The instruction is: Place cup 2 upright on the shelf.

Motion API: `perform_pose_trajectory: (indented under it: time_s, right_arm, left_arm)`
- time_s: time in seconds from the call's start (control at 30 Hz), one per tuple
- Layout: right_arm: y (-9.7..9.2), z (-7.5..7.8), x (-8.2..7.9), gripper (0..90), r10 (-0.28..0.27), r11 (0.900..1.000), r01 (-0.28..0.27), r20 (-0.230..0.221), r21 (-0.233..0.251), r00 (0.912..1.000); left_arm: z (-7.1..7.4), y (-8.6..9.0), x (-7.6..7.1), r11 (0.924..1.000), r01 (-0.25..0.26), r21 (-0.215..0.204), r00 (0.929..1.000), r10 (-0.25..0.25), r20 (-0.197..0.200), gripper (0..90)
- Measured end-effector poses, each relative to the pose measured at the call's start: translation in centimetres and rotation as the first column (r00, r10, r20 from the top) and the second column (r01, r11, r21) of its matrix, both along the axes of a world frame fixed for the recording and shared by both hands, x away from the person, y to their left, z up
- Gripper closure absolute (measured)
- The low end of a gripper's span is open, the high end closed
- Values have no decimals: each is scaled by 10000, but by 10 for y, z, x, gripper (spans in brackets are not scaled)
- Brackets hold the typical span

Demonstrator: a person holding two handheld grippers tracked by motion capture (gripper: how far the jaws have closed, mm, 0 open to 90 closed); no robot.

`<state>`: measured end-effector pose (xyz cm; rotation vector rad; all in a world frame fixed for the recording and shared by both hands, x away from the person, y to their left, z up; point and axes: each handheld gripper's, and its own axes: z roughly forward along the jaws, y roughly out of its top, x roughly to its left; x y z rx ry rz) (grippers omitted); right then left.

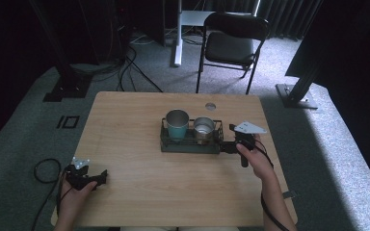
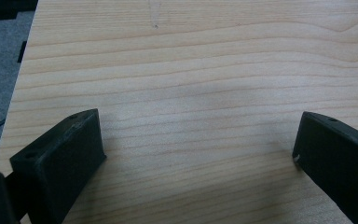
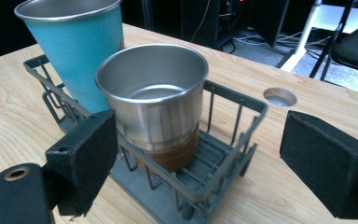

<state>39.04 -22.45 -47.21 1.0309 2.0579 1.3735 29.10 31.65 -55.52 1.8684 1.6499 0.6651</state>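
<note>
Two cups stand upright in my wire rack (image 1: 191, 144): a teal cup (image 1: 177, 124) toward 9 o'clock and a steel cup (image 1: 204, 129) just beside it toward 3, with a brown band at its base. The inside of each looks bare. My right tongs (image 1: 228, 146) sit released at the rack's 3 o'clock end, jaws wide. My left tongs (image 1: 104, 175) rest near the table's (image 1: 135, 115) 8 o'clock edge, also released, over bare wood.
</note>
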Motion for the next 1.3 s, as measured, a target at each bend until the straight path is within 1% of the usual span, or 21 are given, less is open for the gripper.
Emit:
perform_pose_trajectory:
  time_s: [0.1, 0.2, 0.33, 0.6, 0.63, 0.67, 0.8, 1.0, 1.2, 1.3]
  right_arm:
    - [-6, -2, -2, 112, -163, 9998, 163, -44, 97, 9999]
    - [-11, -6, -5, 112, -264, 9997, 264, -91, -12, 9996]
    - [-18, -9, -8, 112, -356, 9994, 355, -175, -37, 9992]
    - [-28, -14, -15, 112, -503, 9985, 500, -127, -214, 9987]
    - [-31, -17, -17, 112, -549, 9978, 543, -151, -379, 9984]
    - [-33, -19, -17, 112, -588, 9974, 581, -165, -420, 9981]
    - [-38, -23, -19, 112, -737, 9967, 727, -258, -367, 9969]
    - [-46, -31, -24, 112, -895, 9953, 878, -413, -414, 9951]
    - [-54, -43, -30, 112, -1029, 9936, 996, -618, -540, 9928]
    - [-57, -48, -34, 112, -1199, 9917, 1160, -749, -548, 9900]
  left_arm:
    - [0, 0, 0, 10000, 1, 1, 10000, -1, 0, 23]
    - [0, 0, 0, 10000, 1, -1, 10000, -1, -1, 23]
    - [0, 0, 0, 10000, 1, 1, 10000, -1, 0, 23]
    - [0, 0, 0, 10000, 1, 0, 10000, -1, -1, 23]
    - [0, 0, 0, 10000, 1, 2, 10000, -1, 0, 23]
    - [0, 0, 0, 10000, 1, -2, 10000, -1, -1, 23]
    - [0, 0, 0, 10000, 1, -1, 10000, -1, -2, 23]
    - [0, 0, 0, 10000, 1, -1, 10000, -1, -2, 23]
    - [0, 0, 0, 10000, 1, 0, 10000, -1, -1, 23]
    - [0, 0, 0, 10000, 2, 1, 10000, -2, -1, 23]
